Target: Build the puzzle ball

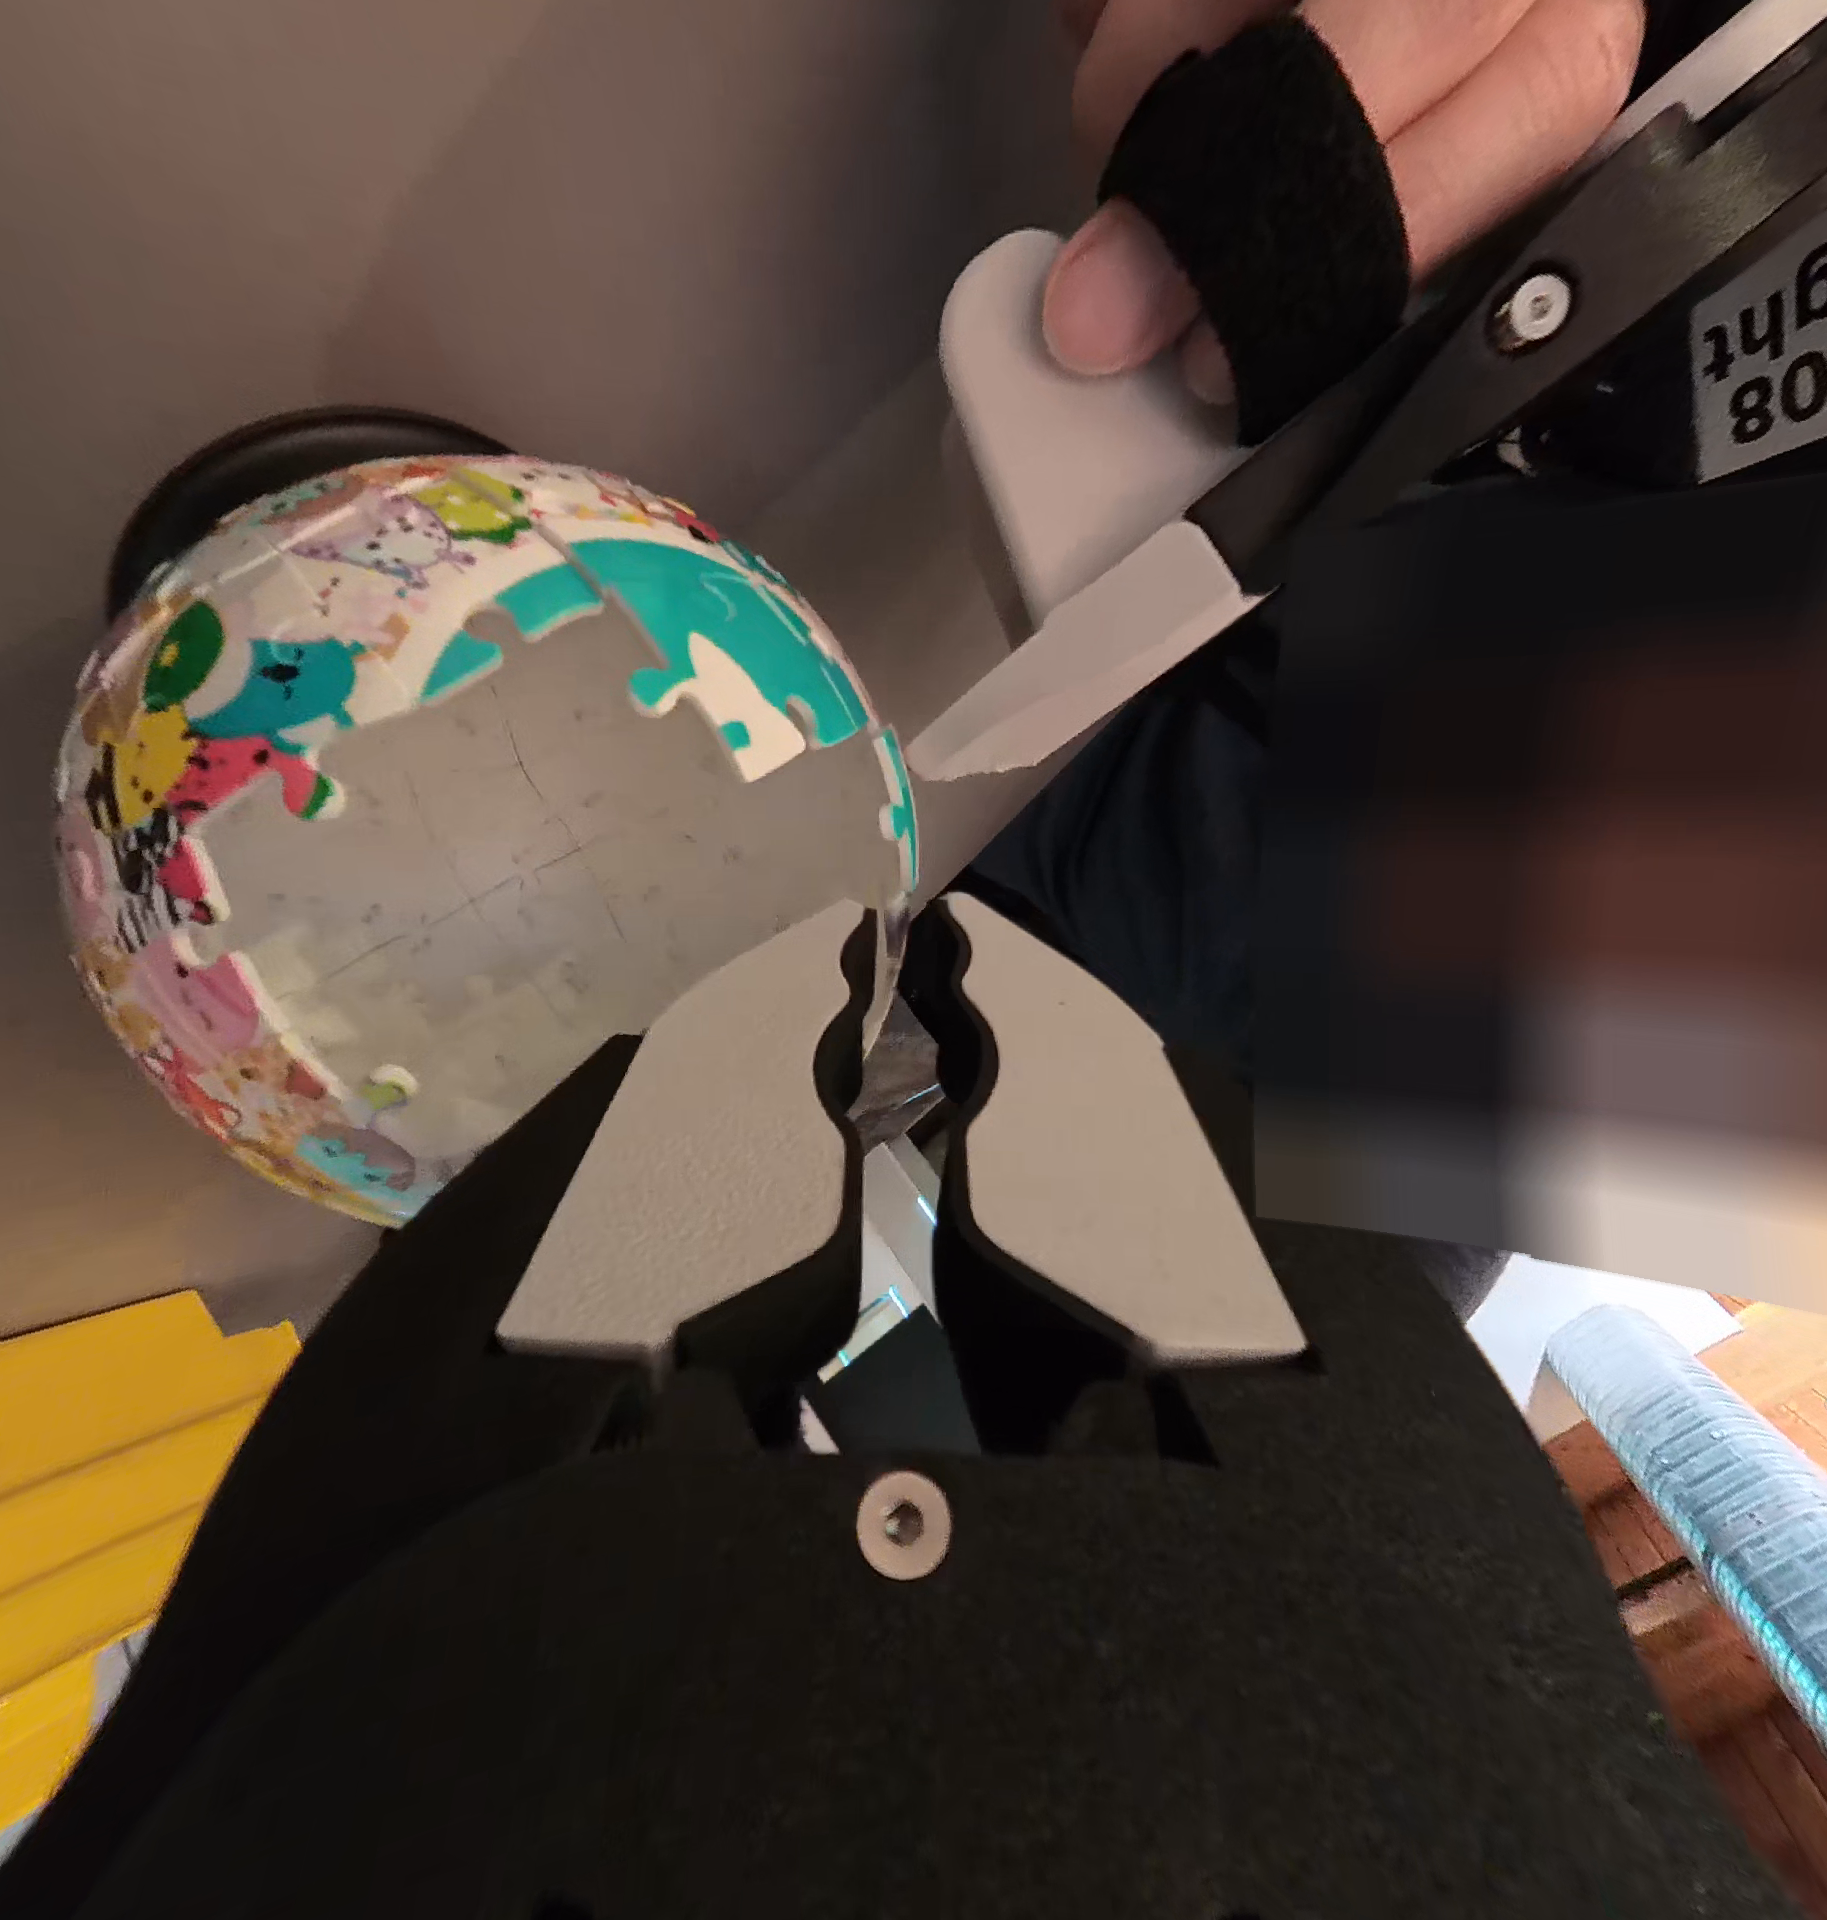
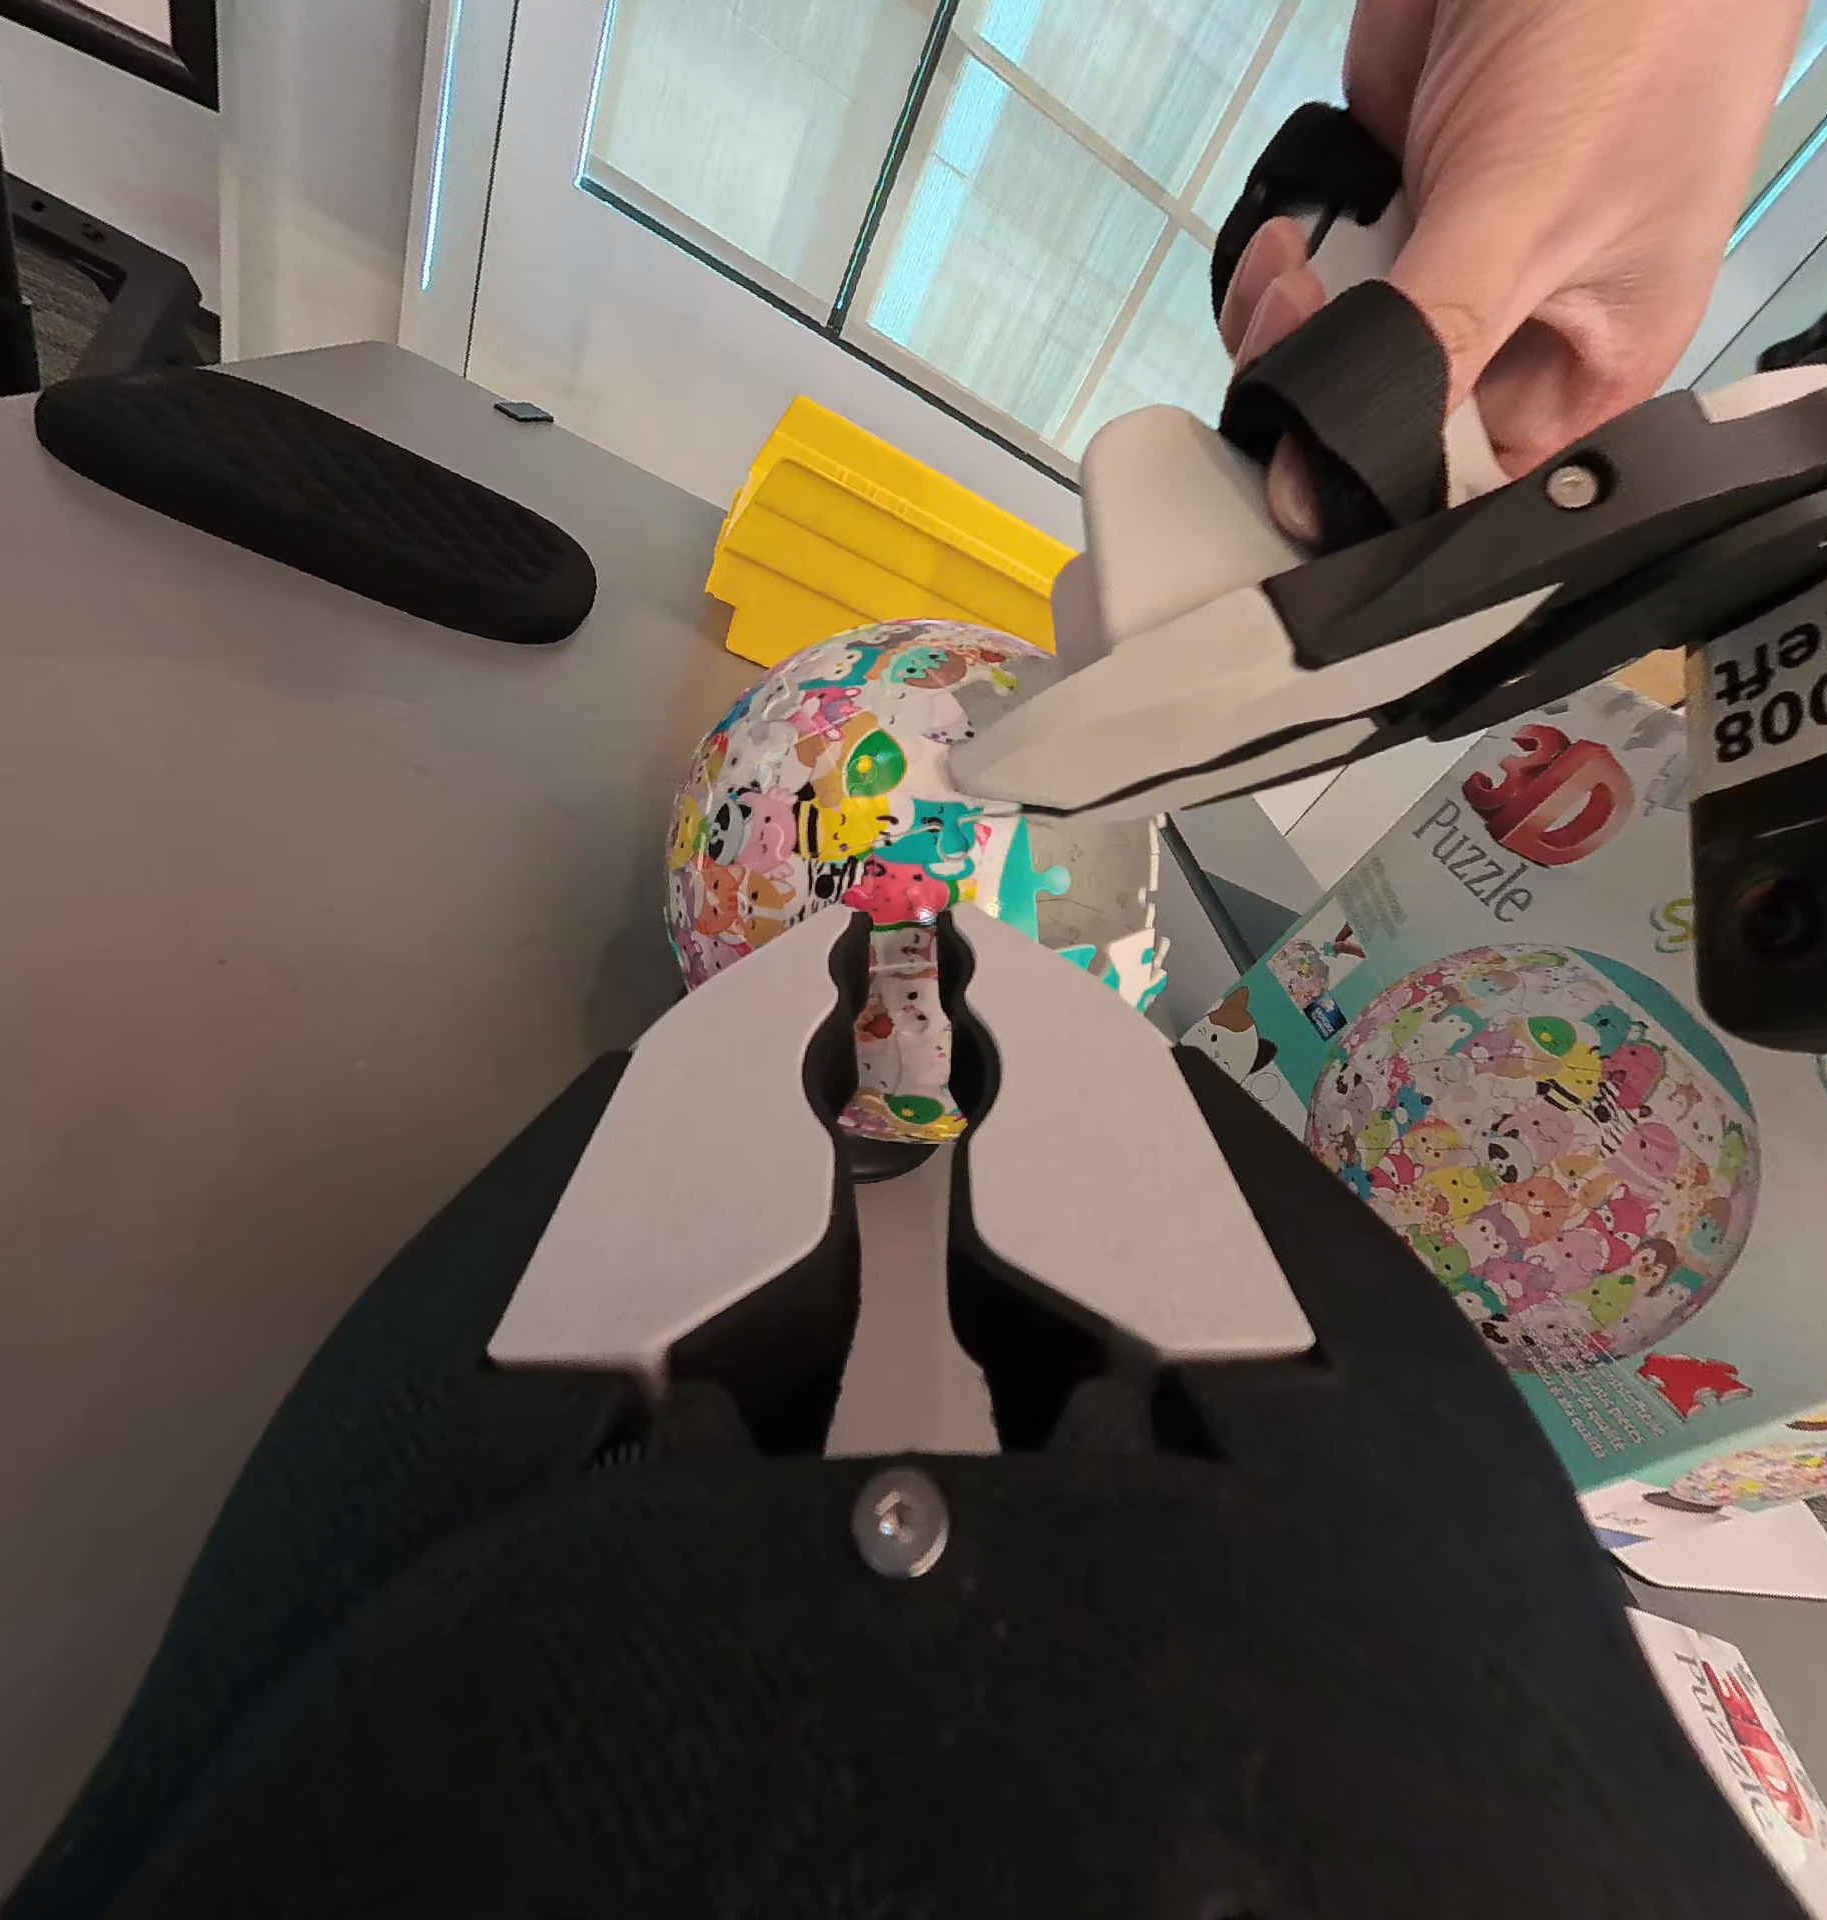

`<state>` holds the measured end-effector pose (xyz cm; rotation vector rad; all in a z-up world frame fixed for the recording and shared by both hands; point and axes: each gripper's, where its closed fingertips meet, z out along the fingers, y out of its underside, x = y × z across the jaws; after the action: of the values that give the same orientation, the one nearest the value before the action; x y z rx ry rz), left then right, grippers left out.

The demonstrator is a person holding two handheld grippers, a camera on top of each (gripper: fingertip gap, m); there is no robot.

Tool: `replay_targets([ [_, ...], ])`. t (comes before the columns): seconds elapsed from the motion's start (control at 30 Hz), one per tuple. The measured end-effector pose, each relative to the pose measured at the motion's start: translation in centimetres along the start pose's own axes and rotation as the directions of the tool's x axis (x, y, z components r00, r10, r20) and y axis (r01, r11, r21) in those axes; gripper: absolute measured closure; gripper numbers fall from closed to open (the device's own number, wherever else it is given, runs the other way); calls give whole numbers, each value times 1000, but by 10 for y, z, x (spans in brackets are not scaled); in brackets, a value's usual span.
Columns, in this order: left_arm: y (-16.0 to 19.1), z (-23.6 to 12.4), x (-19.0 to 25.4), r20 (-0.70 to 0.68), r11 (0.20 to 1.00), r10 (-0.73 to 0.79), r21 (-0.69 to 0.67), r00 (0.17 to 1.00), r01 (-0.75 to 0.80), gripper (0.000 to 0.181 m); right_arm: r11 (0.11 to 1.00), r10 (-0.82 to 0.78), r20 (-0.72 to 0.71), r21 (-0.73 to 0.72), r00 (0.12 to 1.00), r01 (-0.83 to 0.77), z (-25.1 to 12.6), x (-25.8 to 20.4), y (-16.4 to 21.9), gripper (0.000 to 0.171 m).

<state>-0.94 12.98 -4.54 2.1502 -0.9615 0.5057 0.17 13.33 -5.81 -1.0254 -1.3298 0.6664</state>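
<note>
While the ball (image 2: pixel 784 831) sits on its black stand (image 1: pixel 265 468) on the grey table (image 2: pixel 213 935), you've got both tools at its open gap. Beyond it lie the puzzle box (image 2: pixel 1511 1091) and yellow bin (image 2: pixel 867 540). Your left gripper (image 1: pixel 904 935) is nearly closed, pinching the ball's free edge, I'd say. Your right gripper (image 2: pixel 904 935) shows a narrow gap; whether it grips anything, I can't tell. Steady that edge, keep pressure light, and seat the next piece tab-first so neighbours don't pop.
</note>
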Motion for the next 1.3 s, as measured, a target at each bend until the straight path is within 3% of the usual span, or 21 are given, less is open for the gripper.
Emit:
replay_targets([
  [1.3,-2,1,0,-18,999,26,34,1000,-25,176,986,-161,0,-40,987,161,3,-2,-1,160],
])
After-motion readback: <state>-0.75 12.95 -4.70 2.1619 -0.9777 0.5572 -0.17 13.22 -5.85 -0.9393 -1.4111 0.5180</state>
